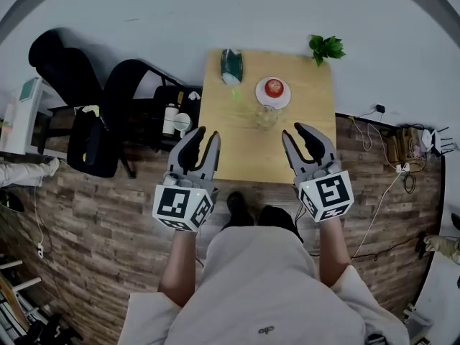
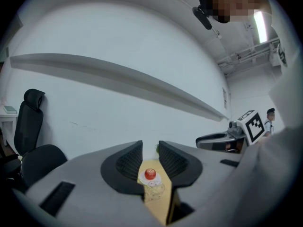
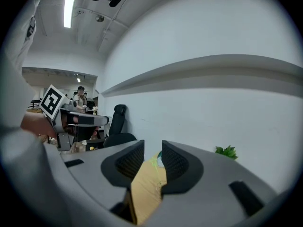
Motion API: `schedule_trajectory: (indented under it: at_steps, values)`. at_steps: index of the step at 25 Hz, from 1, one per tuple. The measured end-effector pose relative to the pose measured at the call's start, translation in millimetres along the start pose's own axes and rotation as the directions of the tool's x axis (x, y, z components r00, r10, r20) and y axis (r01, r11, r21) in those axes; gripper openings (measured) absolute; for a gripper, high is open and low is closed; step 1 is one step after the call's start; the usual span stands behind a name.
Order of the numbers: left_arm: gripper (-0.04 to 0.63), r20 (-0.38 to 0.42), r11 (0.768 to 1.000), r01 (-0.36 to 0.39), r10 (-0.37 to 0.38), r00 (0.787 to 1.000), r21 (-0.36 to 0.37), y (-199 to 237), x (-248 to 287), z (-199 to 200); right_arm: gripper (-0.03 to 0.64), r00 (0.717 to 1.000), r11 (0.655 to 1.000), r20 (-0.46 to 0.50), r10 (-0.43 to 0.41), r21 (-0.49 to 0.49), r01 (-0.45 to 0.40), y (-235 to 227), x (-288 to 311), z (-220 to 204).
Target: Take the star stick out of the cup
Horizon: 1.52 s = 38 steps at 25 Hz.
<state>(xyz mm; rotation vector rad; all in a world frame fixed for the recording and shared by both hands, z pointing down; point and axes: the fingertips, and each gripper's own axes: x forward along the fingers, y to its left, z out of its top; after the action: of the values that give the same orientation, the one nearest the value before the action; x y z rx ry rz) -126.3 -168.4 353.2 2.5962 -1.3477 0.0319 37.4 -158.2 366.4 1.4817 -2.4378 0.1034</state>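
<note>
The left tool point(image 1: 208, 134) and the right tool point(image 1: 293, 130) are held out side by side toward the near edge of the table point(image 1: 309, 113). Each has its jaws parted by a narrow gap, with nothing between them and nothing in their grip. Further along the table stands the clear cup point(image 1: 264, 116). Just behind it, a white plate point(image 1: 287, 95) carries a red apple point(image 1: 273, 87). A pale green sliver, which I take for the star stick point(image 1: 234, 92), lies on the wood to the left of the cup and apart from it. It is just in front of a dark green packet point(image 1: 231, 63), and from here it is too small to make out its shape. A leafy plant point(image 1: 327, 47) sits by the table's far right corner. Black office chairs point(image 1: 108, 113) stand off to the left.
</note>
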Motion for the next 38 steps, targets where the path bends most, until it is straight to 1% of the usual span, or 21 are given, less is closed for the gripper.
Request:
schedule_trajectory:
  at_steps: [7, 10, 18, 24, 33, 38]
  values:
    - [0.097, -0.045, 0.999, 0.029, -0.03, 0.999, -0.025, 8, 19, -16, 0.109, 0.997, 0.999, -0.073, 0.024, -0.024, -0.025, 5, 30, -21]
    - [0.097, -0.072, 0.999, 0.028, -0.03, 0.997, -0.027, 8, 25, -24, 0.109, 0.995, 0.999, -0.093, 0.041, -0.022, -0.043, 2, 42, -29]
    - [0.097, -0.109, 0.999, -0.018, 0.013, 0.994, -0.047, 24, 50, -35, 0.104, 0.984, 0.994, -0.148, 0.103, -0.029, -0.108, -8, 86, -53]
    - [0.097, -0.142, 0.997, -0.045, 0.037, 0.989, -0.055, 24, 71, -47, 0.1, 0.97, 0.987, -0.188, 0.153, -0.021, -0.16, -17, 113, -75]
    - [0.097, -0.191, 0.993, -0.095, 0.08, 0.978, -0.07, 21, 98, -65, 0.095, 0.943, 0.972, -0.245, 0.226, -0.001, -0.234, -31, 150, -108]
    - [0.097, -0.205, 0.99, -0.12, 0.102, 0.973, -0.077, 24, 112, -72, 0.094, 0.924, 0.961, -0.278, 0.263, -0.005, -0.275, -34, 167, -126]
